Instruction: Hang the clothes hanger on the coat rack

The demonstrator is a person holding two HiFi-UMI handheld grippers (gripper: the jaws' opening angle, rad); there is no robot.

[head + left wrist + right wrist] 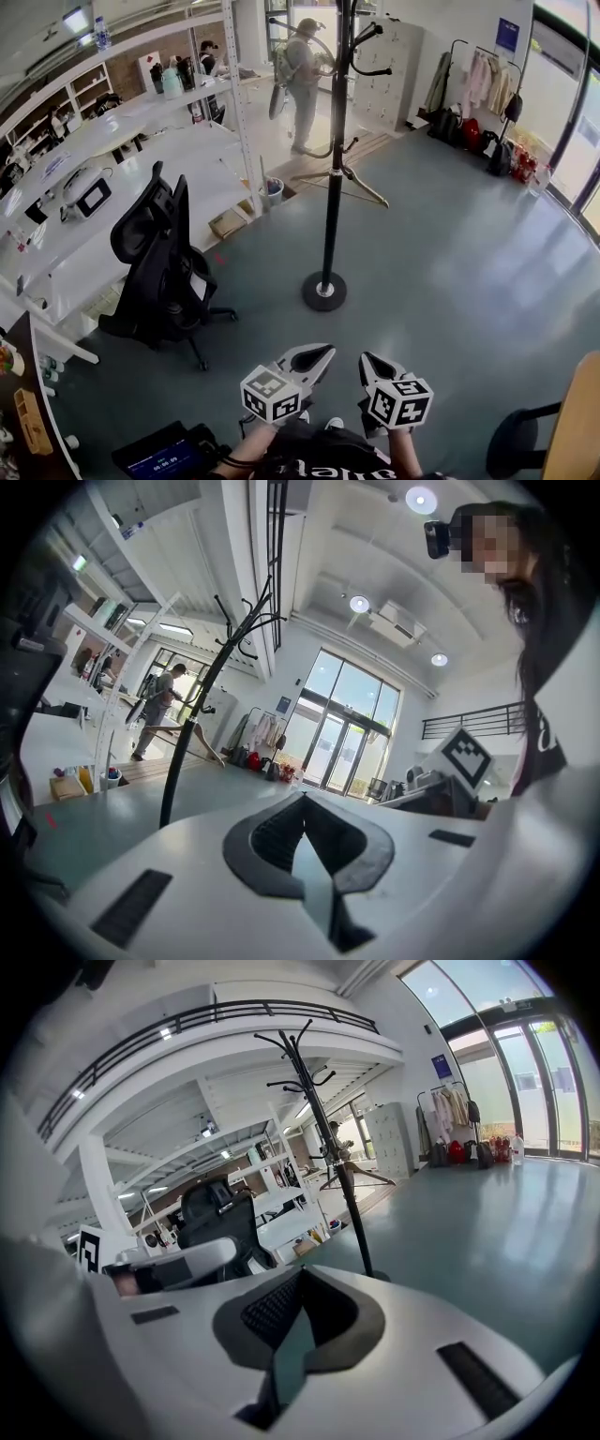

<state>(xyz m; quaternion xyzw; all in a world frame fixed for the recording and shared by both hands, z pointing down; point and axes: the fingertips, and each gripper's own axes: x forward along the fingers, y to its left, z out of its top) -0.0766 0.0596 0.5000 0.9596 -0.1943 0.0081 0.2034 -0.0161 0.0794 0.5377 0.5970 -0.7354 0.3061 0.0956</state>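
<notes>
We stand on the wide grey floor (450, 234), well apart from the tall black coat rack (335, 141). The wooden clothes hanger (342, 180) hangs low on its pole, from a short hook we think, so the job looks done to us. That may be why we hold the left gripper (323, 354) and the right gripper (370, 364) low and near us, jaws pressed together on nothing. The rack's top is cut off in the head view. The hanger's own hook is too small to see well.
</notes>
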